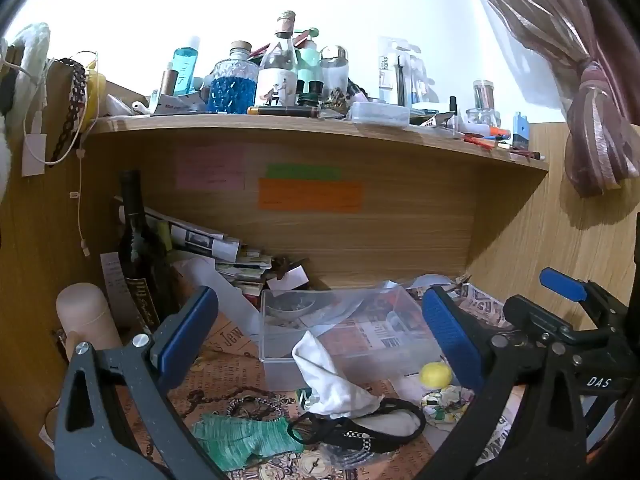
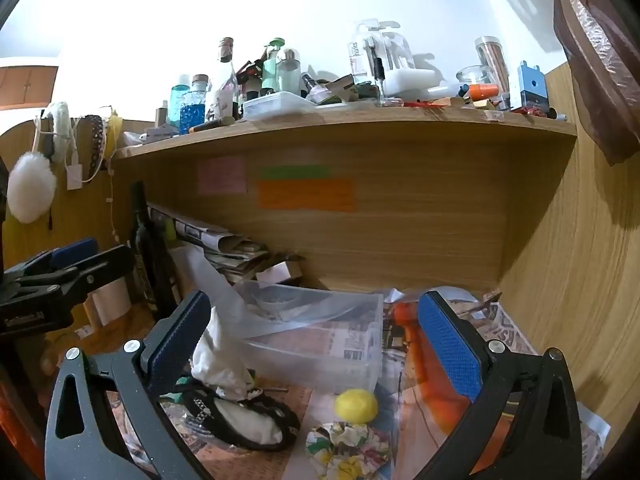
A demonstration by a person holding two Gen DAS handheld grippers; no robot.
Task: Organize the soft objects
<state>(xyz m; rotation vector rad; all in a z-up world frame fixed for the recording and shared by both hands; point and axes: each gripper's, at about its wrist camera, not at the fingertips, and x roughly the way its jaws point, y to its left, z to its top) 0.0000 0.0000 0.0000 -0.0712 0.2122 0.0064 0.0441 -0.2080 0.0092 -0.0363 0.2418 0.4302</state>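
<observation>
**Desk alcove, both grippers spread above soft items**

Left gripper [image 1: 316, 344]: jaws wide apart, nothing between the blue ribbed pads. Right gripper [image 2: 316, 344]: likewise spread, empty, hovering over the clutter.

Edges and room: boxed in by wooden back panel [image 1: 360, 240], side wall on the right, shelf [image 1: 320, 128] overhead. Open gap between shelf underside and desk surface. Dark glass bottle [image 1: 136, 248] upright at far left, next to slanting stack of papers [image 1: 224, 252].

Materials: one clear plastic box [image 1: 340, 332], rigid, rectangular, open-topped, centred on printed newspaper covering. One white cloth [image 1: 328, 380], crumpled, draped over the box's near rim and trailing down onto one black headband [image 1: 360, 428], studded, oval loop. One green knitted piece [image 1: 244, 436], ribbed, flat, left of the headband. One yellow ball [image 2: 356, 406], fuzzy, just in front of the box. One floral scrunchie [image 2: 348, 446], gathered fabric, touching the ball's near side.

Three sticky notes on back panel: pink, green, orange.
</observation>
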